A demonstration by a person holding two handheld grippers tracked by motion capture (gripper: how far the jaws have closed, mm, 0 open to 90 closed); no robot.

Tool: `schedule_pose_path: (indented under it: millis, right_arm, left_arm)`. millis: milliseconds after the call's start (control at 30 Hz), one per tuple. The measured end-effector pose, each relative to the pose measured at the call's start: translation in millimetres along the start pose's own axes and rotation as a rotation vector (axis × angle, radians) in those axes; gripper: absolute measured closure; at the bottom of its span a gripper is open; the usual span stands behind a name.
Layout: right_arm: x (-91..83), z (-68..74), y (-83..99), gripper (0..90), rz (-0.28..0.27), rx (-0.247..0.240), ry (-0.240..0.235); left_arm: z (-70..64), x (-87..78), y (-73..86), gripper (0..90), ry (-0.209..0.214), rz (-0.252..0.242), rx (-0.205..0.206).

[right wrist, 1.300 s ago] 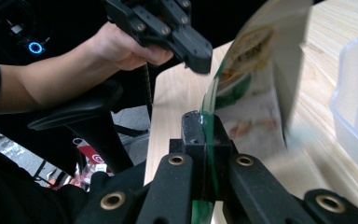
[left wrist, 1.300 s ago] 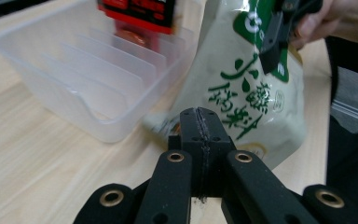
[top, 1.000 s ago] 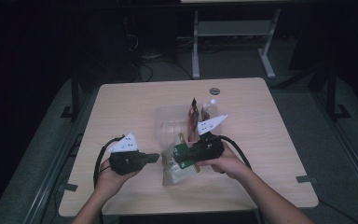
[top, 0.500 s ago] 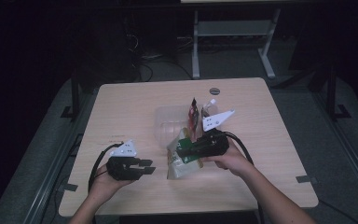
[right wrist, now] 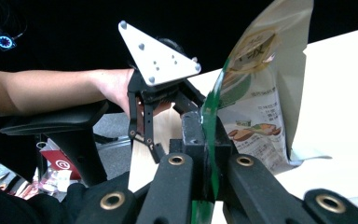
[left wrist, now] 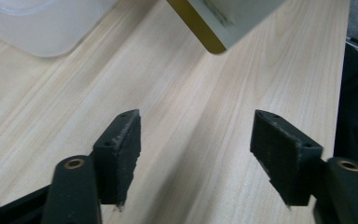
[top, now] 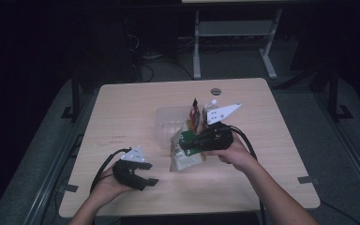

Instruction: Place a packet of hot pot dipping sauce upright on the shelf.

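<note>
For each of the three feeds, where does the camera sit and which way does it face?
High view: above the person's side, facing forward and down on the table; both forearms show.
Left gripper view: on the left tool, aimed at bare tabletop; its open jaws show.
Right gripper view: on the right tool, facing the left tool; its jaws clamp the snack bag.
Shared: the snack bag appears in the high and right gripper views.

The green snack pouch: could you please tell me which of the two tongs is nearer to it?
Right. The right tongs are clamped on the green snack pouch's edge, lifting it; the left tongs sit open near the table's front, apart from it.
</note>
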State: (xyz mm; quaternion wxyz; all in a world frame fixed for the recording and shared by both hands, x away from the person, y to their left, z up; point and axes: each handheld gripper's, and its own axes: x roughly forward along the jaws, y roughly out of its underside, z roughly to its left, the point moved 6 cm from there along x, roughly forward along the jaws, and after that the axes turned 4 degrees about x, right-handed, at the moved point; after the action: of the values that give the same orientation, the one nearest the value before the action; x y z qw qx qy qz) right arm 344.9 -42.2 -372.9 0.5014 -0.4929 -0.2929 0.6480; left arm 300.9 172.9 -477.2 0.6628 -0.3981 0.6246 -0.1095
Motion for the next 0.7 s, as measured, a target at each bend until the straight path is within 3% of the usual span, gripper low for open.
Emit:
schedule_pose_path:
  millis: [300,700]
  right_arm:
    - [-5.7,-10.7,-16.6,90.0,-0.018,-0.009,0.036]
    - [-12.5,-27.0,-39.9,89.9,-0.015,-0.024,0.085]
  left_arm:
    - [2.8,3.0,3.5,14.8,-0.024,0.023,0.021]
    - [1.5,5.9,4.3,13.8,-0.016,0.028,0.024]
